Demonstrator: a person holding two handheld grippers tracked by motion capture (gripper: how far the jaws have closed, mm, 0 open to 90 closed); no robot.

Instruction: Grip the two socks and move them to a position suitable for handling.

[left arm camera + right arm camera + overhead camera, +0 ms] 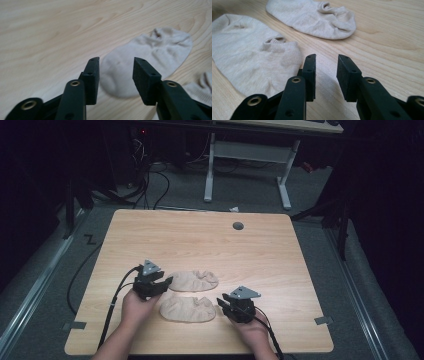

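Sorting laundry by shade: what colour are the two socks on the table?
Both socks are plain pale beige, no pattern; the right gripper view shows it best.

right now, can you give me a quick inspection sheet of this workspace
surface: light wood table with a round grey port near its far edge
job's things: two beige socks lying flat side by side, far sock and near sock, apart from each other
clutter: nothing seen
grippers: left gripper open, aimed at the far sock's end without touching it; right gripper open over bare wood beside the near sock
cables: a black cable trails from the left gripper off the near edge
surroundings: dark room, white desk frame and floor wires behind
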